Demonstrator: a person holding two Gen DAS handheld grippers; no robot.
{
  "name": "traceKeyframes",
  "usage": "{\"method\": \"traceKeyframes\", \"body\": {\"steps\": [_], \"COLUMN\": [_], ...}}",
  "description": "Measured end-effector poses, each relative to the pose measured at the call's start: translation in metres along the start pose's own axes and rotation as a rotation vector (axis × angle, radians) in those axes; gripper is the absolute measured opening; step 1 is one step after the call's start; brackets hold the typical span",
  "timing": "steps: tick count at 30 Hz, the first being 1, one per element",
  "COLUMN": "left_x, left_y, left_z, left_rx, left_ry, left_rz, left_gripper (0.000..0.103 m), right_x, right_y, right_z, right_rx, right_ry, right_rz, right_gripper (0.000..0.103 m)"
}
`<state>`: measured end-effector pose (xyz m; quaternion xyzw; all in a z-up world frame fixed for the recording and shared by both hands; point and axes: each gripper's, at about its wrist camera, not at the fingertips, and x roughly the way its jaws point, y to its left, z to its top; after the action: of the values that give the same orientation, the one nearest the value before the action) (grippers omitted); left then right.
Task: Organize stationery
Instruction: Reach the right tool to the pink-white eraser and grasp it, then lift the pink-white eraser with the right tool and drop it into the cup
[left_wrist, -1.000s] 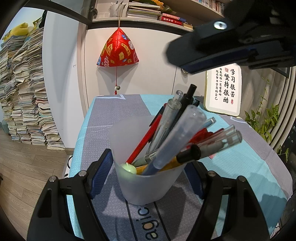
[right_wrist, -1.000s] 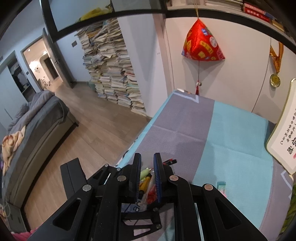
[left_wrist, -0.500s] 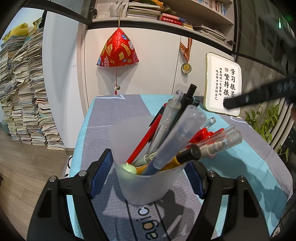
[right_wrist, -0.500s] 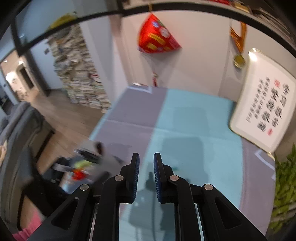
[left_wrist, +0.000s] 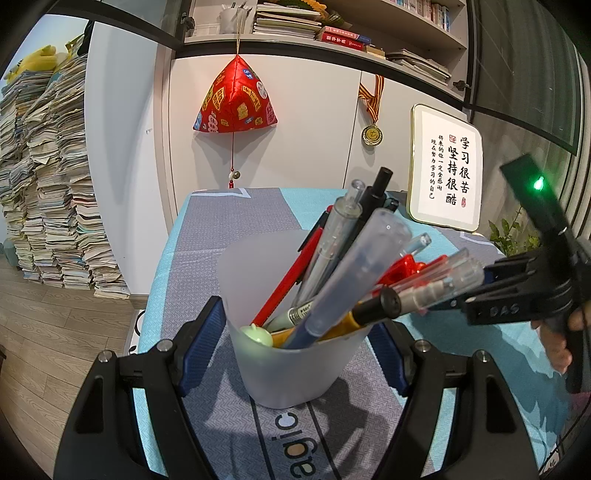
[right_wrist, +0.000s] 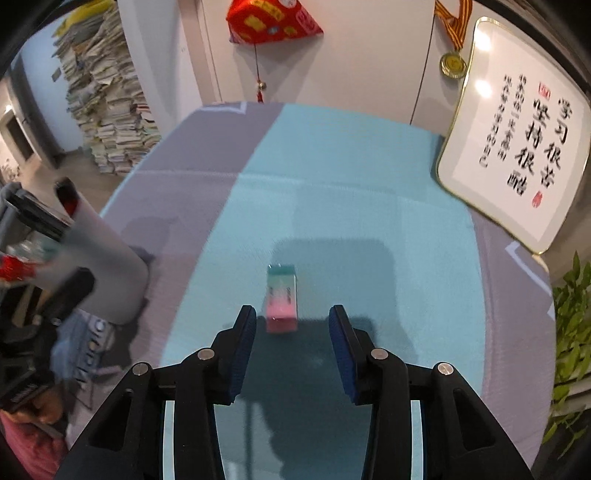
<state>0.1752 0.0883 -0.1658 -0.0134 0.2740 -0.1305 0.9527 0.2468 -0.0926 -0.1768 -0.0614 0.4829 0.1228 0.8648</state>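
**Pen cup gripped, eraser lies loose**

On the teal-and-grey table mat (right_wrist: 354, 177), the left gripper (left_wrist: 295, 328) clamps the frosted pen cup (left_wrist: 295, 362). Right of the cup, the right gripper (right_wrist: 291, 325), jaws just opening, stands apart over a small pink-and-teal eraser (right_wrist: 282, 299) without touching it.

Left wrist view close behind pen cup (left_wrist: 295, 332), right wrist view angled down, both facing wall

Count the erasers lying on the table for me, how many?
1. The eraser, pink and green, lies alone on the blue tablecloth, just ahead of the open right gripper. More could hide inside the pen cup.
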Motion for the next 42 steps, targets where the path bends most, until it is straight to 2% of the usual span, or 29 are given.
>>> {"method": "traceKeyframes", "body": {"steps": [9, 10, 11, 14, 24, 31, 34, 42], "left_x": [0.0, 0.0, 0.0, 0.0, 0.0, 0.0, 0.0, 0.001], "left_y": [0.001, 0.0, 0.001, 0.001, 0.002, 0.001, 0.001, 0.002], "left_z": [0.001, 0.001, 0.001, 0.001, 0.001, 0.001, 0.001, 0.001], "left_rx": [-0.001, -0.001, -0.001, -0.001, -0.001, 0.0, -0.001, 0.0], "left_ry": [0.0, 0.001, 0.001, 0.0, 0.0, 0.0, 0.0, 0.0], "left_rz": [0.0, 0.0, 0.0, 0.0, 0.0, 0.0, -0.001, -0.001], "left_gripper": [0.075, 0.075, 0.075, 0.075, 0.075, 0.075, 0.075, 0.075], "right_x": [0.017, 0.017, 0.017, 0.014, -0.052, -0.117, -0.133, -0.133], "right_y": [0.002, 0.003, 0.004, 0.003, 0.006, 0.046, 0.066, 0.112], "right_z": [-0.007, -0.007, -0.006, -0.007, -0.003, 0.018, 0.028, 0.045], "right_rx": [-0.03, -0.037, -0.04, -0.031, -0.023, -0.105, -0.151, -0.25], "right_ry": [0.006, 0.002, -0.003, -0.001, -0.104, -0.221, -0.244, -0.216], "right_rz": [-0.01, -0.015, -0.014, -0.011, 0.068, 0.221, 0.28, 0.302], "right_gripper": [0.04, 0.035, 0.024, 0.021, 0.021, 0.021, 0.021, 0.021]}}
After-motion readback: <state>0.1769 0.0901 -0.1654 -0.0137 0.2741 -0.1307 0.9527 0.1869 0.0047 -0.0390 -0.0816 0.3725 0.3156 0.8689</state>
